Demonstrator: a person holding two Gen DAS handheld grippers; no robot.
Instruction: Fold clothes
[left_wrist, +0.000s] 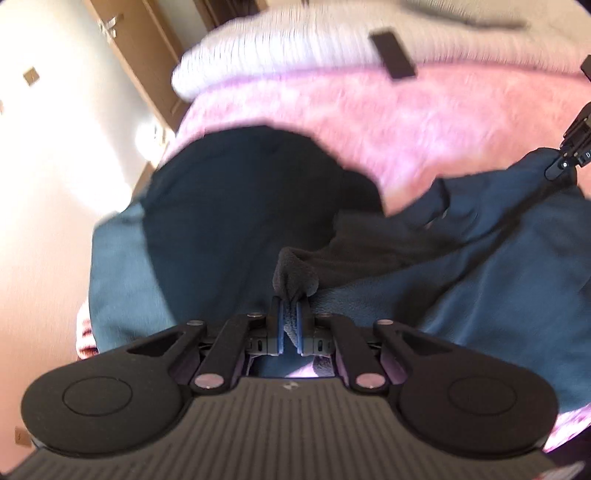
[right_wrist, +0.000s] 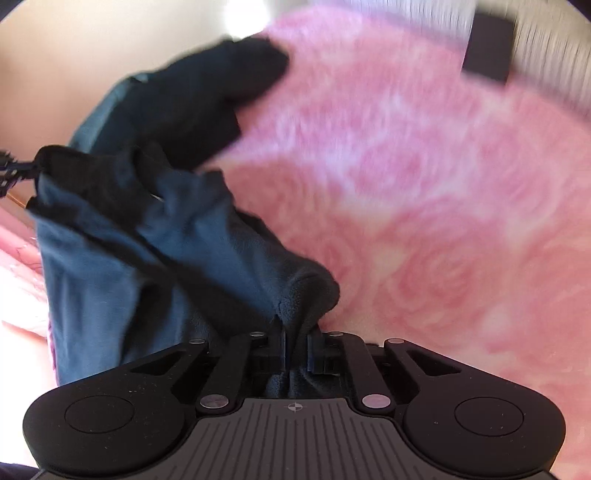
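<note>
Plainly, dark garment (left_wrist: 480, 266) pinched between both hand-held grippers, left (left_wrist: 290, 317), right (right_wrist: 295, 339)

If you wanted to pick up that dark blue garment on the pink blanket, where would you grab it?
Probably at its edge, as both grippers do: the left gripper and the right gripper each pinch a bunched fold of the garment, coming from above at a slant. The cloth is soft and limp on the blanket, so two spread corners should keep it stretched for folding.
</note>
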